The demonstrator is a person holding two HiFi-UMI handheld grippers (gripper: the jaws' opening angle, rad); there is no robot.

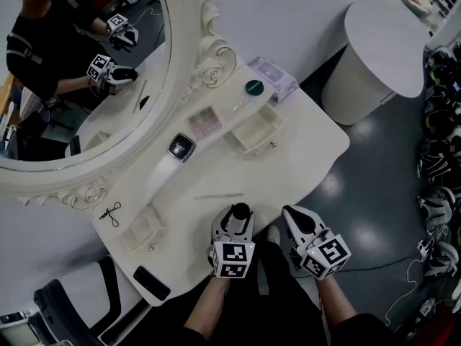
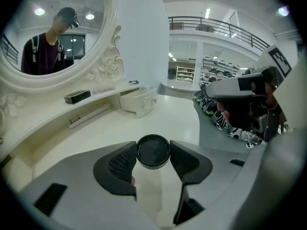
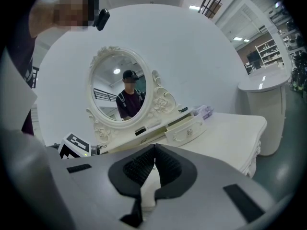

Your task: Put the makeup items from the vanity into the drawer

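Observation:
My left gripper point(image 1: 238, 217) is shut on a white bottle with a round black cap point(image 2: 153, 151). Both pads touch its sides, and it is held over the vanity's front edge. In the head view the cap point(image 1: 240, 211) pokes out between the fingers. My right gripper point(image 1: 290, 215) hovers just right of the left one with its jaws shut and nothing between them point(image 3: 153, 163). An open drawer point(image 1: 256, 130) stands out from the vanity shelf ahead. On the shelf lie an eyeshadow palette point(image 1: 204, 121), a dark compact point(image 1: 181, 147) and a green-lidded jar point(image 1: 254, 87).
The white vanity top point(image 1: 288, 164) carries a thin stick point(image 1: 218, 195). A second open drawer point(image 1: 142, 229) and an eyelash curler point(image 1: 109, 213) are at the left, and a purple box point(image 1: 274, 76) is at the back right. An oval mirror point(image 1: 86, 85) stands behind. A round white table point(image 1: 382, 42) is to the right.

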